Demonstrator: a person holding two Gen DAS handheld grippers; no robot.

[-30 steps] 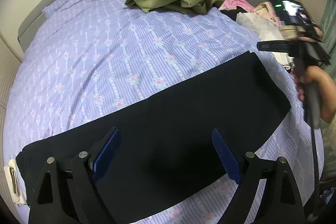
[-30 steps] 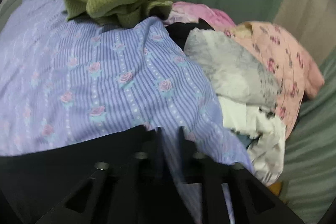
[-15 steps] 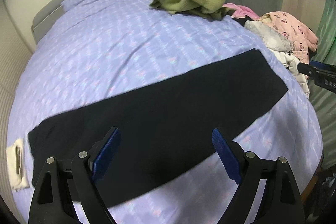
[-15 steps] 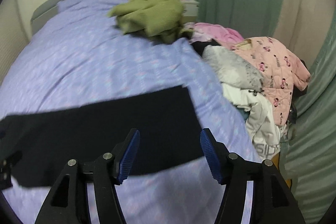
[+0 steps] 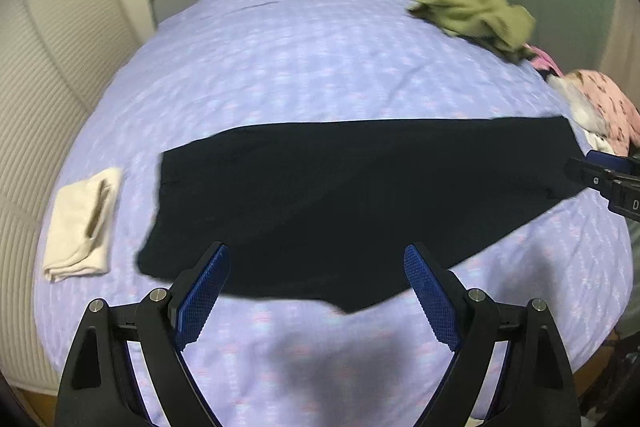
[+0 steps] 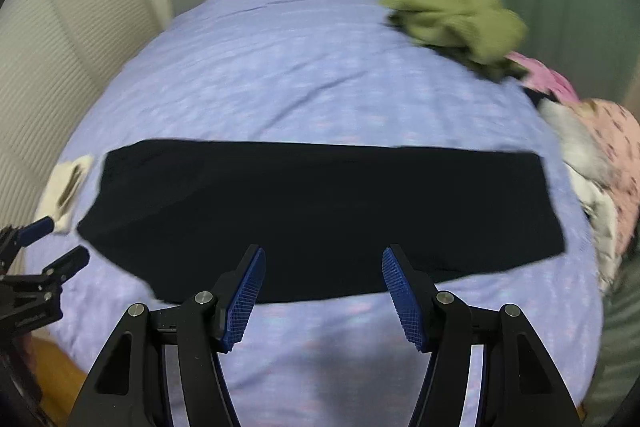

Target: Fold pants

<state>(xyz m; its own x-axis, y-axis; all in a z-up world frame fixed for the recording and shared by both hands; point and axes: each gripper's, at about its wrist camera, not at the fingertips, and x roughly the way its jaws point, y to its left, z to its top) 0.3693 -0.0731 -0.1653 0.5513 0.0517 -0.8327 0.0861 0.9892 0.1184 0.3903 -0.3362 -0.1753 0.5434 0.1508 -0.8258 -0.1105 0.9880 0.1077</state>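
So the black pants (image 6: 320, 215) are lying flat in one long strip across the purple bedsheet (image 6: 300, 67). Our left gripper (image 5: 316, 291) and right gripper (image 6: 322, 291) both hang above it, jaws spread, holding nothing. Fabric looks soft and floppy, so we'd pinch the two corners of one end.

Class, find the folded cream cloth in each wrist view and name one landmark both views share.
Left wrist view: the cream cloth lies at the left, on the bed, just left of the black pants.
Right wrist view: the cream cloth sits at the far left edge, beside the pants' left end.
Shared landmark: the green sweater, upper right in both.
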